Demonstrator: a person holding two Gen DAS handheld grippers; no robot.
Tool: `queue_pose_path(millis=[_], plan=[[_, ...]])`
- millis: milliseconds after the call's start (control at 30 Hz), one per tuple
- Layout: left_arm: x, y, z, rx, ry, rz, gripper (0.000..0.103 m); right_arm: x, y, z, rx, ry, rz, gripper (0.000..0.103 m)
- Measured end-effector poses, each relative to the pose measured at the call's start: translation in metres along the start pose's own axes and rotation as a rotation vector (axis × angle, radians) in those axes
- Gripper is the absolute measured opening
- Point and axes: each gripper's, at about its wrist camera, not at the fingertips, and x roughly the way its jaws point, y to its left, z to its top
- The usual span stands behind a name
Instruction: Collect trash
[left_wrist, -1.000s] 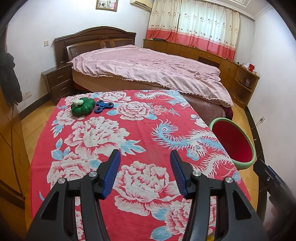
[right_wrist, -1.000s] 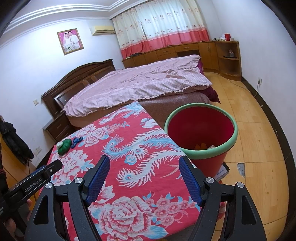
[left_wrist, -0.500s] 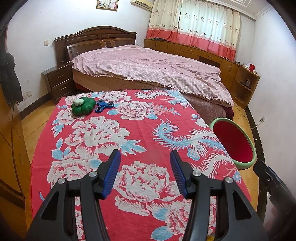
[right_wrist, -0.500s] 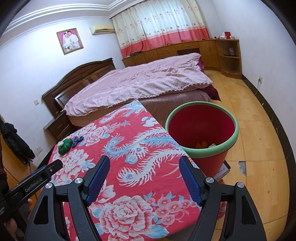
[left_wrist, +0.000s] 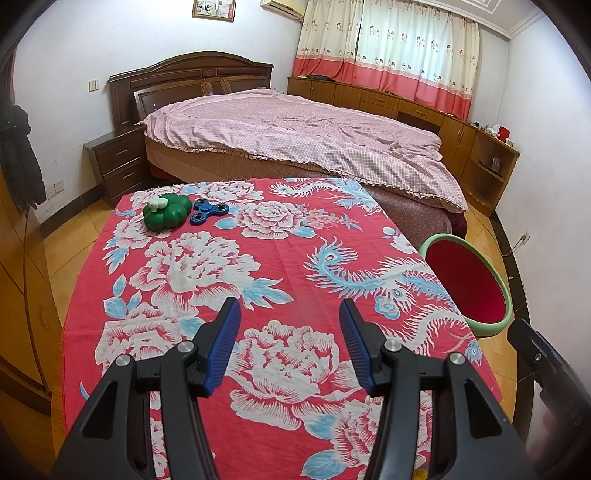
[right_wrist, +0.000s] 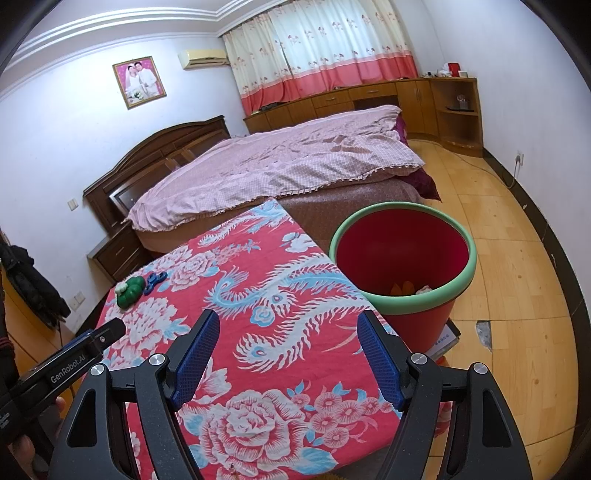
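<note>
A red bin with a green rim stands on the floor at the table's right side, with orange and white scraps at its bottom; it also shows in the left wrist view. A green pumpkin-shaped toy and a blue fidget spinner lie at the table's far left corner, also in the right wrist view. My left gripper is open and empty above the near part of the table. My right gripper is open and empty above the table's right edge, near the bin.
The table carries a red floral cloth. A bed with a pink cover stands behind it, with a nightstand at the left. Wooden cabinets line the far wall. Wood floor lies to the right.
The right wrist view has shifted slightly, so the bin sits a little lower and to the right. The left gripper has barely moved. Both grippers stay open.
</note>
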Motion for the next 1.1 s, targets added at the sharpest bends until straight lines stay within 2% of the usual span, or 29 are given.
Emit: queue_pose_path(millis=[1100], plan=[[-0.0001, 0.0023, -0.0011, -0.001, 0.004, -0.002, 0.055, -0.0001, 0.0005, 0.0, 0.001, 0.005, 0.001, 0.078]])
